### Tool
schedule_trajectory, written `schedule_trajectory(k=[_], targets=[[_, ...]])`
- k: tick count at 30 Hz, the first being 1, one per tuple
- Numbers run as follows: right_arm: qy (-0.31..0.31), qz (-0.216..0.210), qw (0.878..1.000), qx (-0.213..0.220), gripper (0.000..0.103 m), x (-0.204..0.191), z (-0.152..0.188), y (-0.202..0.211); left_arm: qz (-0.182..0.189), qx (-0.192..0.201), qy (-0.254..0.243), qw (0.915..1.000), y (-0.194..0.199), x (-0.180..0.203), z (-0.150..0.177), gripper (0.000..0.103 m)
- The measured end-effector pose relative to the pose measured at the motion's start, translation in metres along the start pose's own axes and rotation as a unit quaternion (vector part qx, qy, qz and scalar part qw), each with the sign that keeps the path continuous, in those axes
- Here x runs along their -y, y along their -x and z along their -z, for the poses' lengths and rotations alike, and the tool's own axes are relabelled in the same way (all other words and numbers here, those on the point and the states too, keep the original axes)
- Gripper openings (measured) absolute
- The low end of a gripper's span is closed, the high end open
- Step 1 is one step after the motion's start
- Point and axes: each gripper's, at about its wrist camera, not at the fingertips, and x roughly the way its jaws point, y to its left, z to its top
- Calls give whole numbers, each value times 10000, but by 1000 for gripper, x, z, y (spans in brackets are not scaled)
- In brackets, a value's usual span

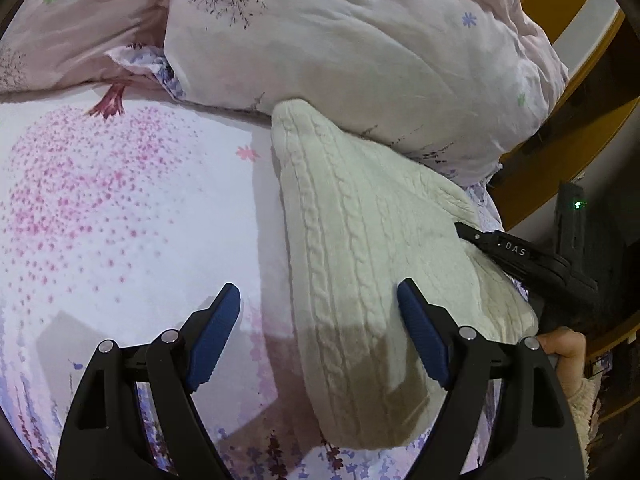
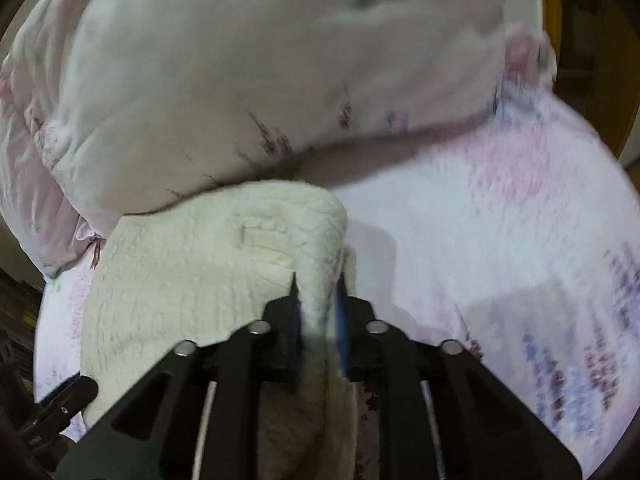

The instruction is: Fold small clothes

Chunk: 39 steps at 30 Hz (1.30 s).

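Note:
A cream cable-knit garment (image 1: 360, 220) lies on the flowered bed sheet (image 1: 120, 200), its far end tucked against a bunched duvet. My left gripper (image 1: 318, 286) hovers open over the garment's near left edge, with one blue pad above the sheet and the other above the knit. In the right wrist view the same garment (image 2: 192, 264) shows a raised fold, and my right gripper (image 2: 318, 280) is shut on that fold, with knit bulging between the blue pads. A black finger (image 1: 500, 246) of the right gripper reaches in at the garment's right edge.
A large pale duvet (image 1: 360, 60) (image 2: 240, 80) is heaped at the back of the bed. A wooden bed frame (image 1: 580, 60) runs along the right. A person's hand (image 1: 564, 346) in a cream sleeve holds the left gripper. Bare sheet (image 2: 500, 240) stretches to the right.

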Motion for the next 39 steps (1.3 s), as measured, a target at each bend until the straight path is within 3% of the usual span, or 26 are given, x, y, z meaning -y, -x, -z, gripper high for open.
schedule_trajectory(k=[1, 4, 8, 12, 13, 16, 24, 27, 29, 30, 32, 36, 37, 39], targets=[[-69, 5, 10000, 45, 42, 4, 1, 6, 15, 3, 19, 10000, 1, 0, 0, 82], [-323, -332, 9989, 94, 53, 19, 7, 28, 165, -65, 155, 9997, 5, -5, 3, 82], [-487, -969, 9941, -14, 55, 33, 28, 53, 224, -72, 116, 9997, 13, -5, 11, 82], [-214, -1180, 9927, -93, 55, 24, 51, 67, 111, -56, -92, 9999, 18, -3, 21, 82], [-99, -1205, 9926, -126, 54, 21, 57, 70, 86, -61, -125, 9999, 17, -1, 21, 82], [179, -1056, 9941, -181, 19, 12, 71, 71, 21, -83, -178, 9998, 17, -1, 24, 82], [-47, -1034, 9938, -396, 17, 31, 89, 61, -73, -251, -490, 9985, 13, 9, 31, 82], [-126, -1150, 9923, -452, 37, 31, 80, 65, 182, -264, -406, 9987, 21, 7, 22, 82], [-320, -1347, 9897, -356, 55, 37, 67, 68, 276, -182, -240, 9992, 24, -1, 6, 82], [-435, -1428, 9884, -269, 57, 40, 59, 69, 295, -187, -136, 9993, 23, -4, -1, 82], [-610, -1491, 9869, -108, 57, 45, 38, 63, 285, -190, 80, 9994, 16, -14, -18, 82], [-787, -1459, 9859, -218, 56, 48, 7, 36, 155, -340, 545, 9978, -13, -30, -51, 82], [-784, -1403, 9866, -281, 53, 47, 1, 28, 201, -358, 622, 9972, -20, -31, -57, 82], [-720, -1360, 9873, -396, 34, 44, -9, 13, 180, -348, 649, 9971, -29, -30, -66, 81]])
